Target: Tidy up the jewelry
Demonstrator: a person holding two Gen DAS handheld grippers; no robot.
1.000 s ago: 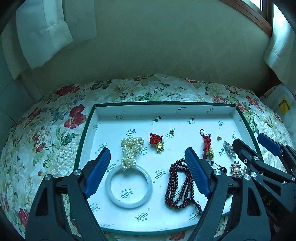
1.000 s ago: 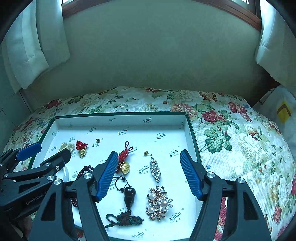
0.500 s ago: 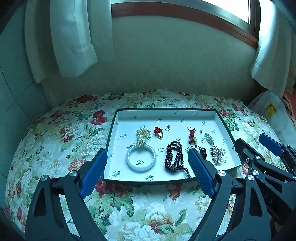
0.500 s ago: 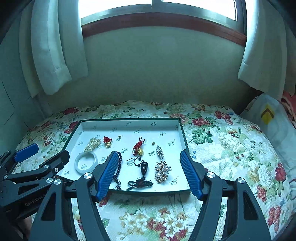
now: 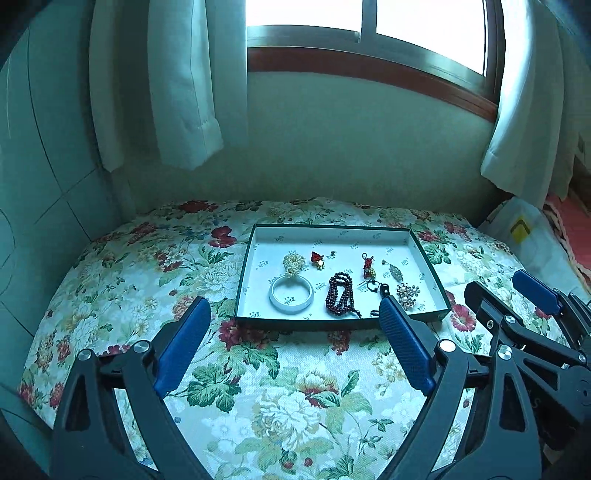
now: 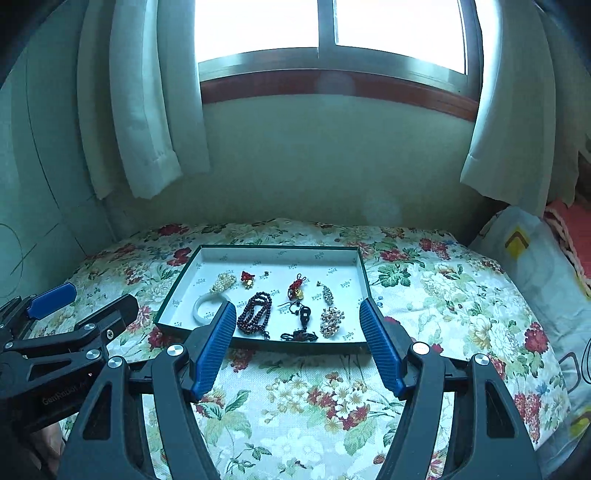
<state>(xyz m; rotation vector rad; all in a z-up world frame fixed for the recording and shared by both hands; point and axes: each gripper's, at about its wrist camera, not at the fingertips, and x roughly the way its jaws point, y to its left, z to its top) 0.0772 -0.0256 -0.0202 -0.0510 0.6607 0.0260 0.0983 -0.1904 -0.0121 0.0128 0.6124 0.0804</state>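
Observation:
A green-rimmed white tray (image 5: pixel 334 227) lies on the flowered cover. In it are a white bangle (image 5: pixel 291 309), a pearl cluster (image 5: pixel 293 264), a dark red bead string (image 5: pixel 339 295), two red knot charms (image 5: pixel 317 257), a black cord pendant (image 5: pixel 384 290) and a pearl brooch (image 5: pixel 407 294). My left gripper (image 5: pixel 293 302) hangs in front of the tray and above the cover; its jaws are opening with nothing between them. My right gripper (image 6: pixel 296 305) stands open and empty beside it, also short of the tray (image 6: pixel 277 248). Each gripper shows in the other's view, the right (image 5: pixel 495 282) and the left (image 6: pixel 100 294).
The flowered cover (image 5: pixel 280 391) spreads wide around the tray. Behind it stands a pale wall under a window (image 6: pixel 332 33) with white curtains (image 5: pixel 184 92) on both sides. A white pillow (image 6: pixel 535 266) with a yellow mark lies at the right edge.
Both grippers have drawn back and risen from over the tray, which now looks small and far. The window has come into view. The left jaws stand wider apart.

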